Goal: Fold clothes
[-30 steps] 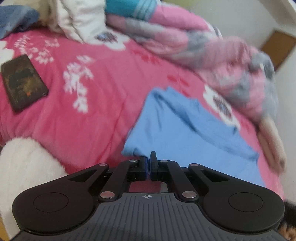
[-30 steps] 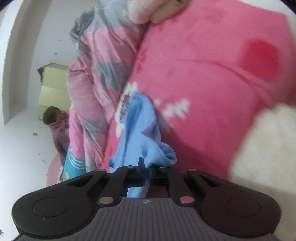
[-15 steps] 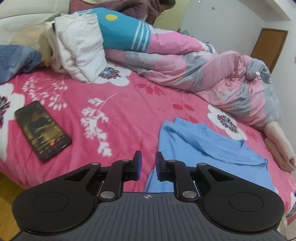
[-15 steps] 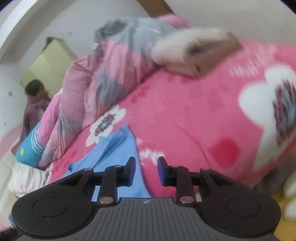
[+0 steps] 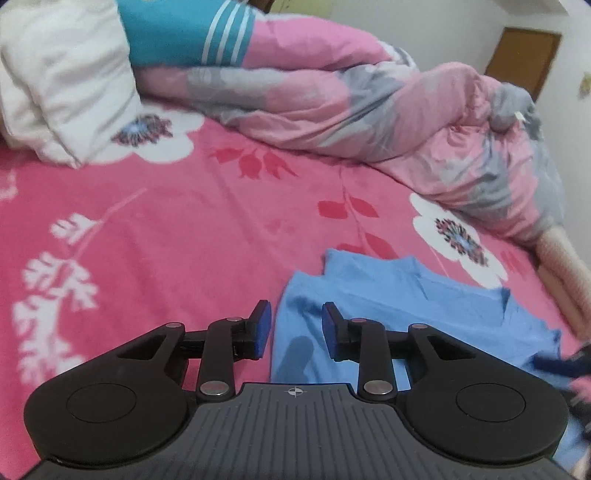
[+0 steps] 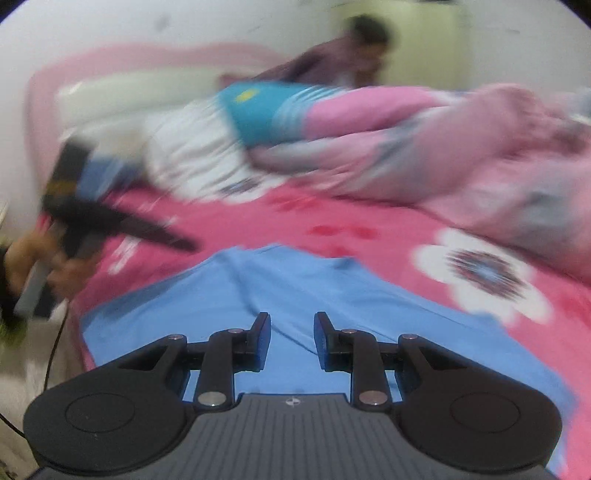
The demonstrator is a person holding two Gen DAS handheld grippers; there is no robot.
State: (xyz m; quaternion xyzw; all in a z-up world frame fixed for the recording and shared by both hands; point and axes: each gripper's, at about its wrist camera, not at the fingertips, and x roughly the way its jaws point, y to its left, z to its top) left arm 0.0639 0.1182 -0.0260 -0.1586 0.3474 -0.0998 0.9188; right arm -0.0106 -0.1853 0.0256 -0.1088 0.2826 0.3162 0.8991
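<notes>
Blue cotton is what I am working with: a blue shirt [image 5: 406, 306] lies spread flat on the pink flowered bedsheet [image 5: 184, 229], and I place everything else by that shirt.

My left gripper [image 5: 295, 330] hangs over the shirt's left edge. Its jaws are opening, and nothing sits between them; through the gap I see only the shirt's edge and a strip of sheet below, with no pad touching the cloth. In the right wrist view this same gripper [image 6: 122, 229] shows as a dark blurred shape beyond the shirt's far left corner, with my left hand [image 6: 62, 273] wrapped round its handle.

My right gripper [image 6: 291, 338] hovers above the shirt's near side, pointing along its length. Its jaws stand apart with a clear gap, empty, and the blue cloth passes underneath without being pinched. A crease runs up the shirt ahead of the fingers.

Beyond the shirt, along the far side of the bed, lies a rumpled pink and grey quilt [image 5: 388, 107]. Further left of that is a white pillow [image 5: 70, 77], and a teal striped cushion [image 5: 184, 29] rests against it. Behind the bedding, a person [image 6: 332, 59] in a dark purplish top is blurred near the wall. A brown door [image 5: 524, 59] stands to the far right of the shirt.
</notes>
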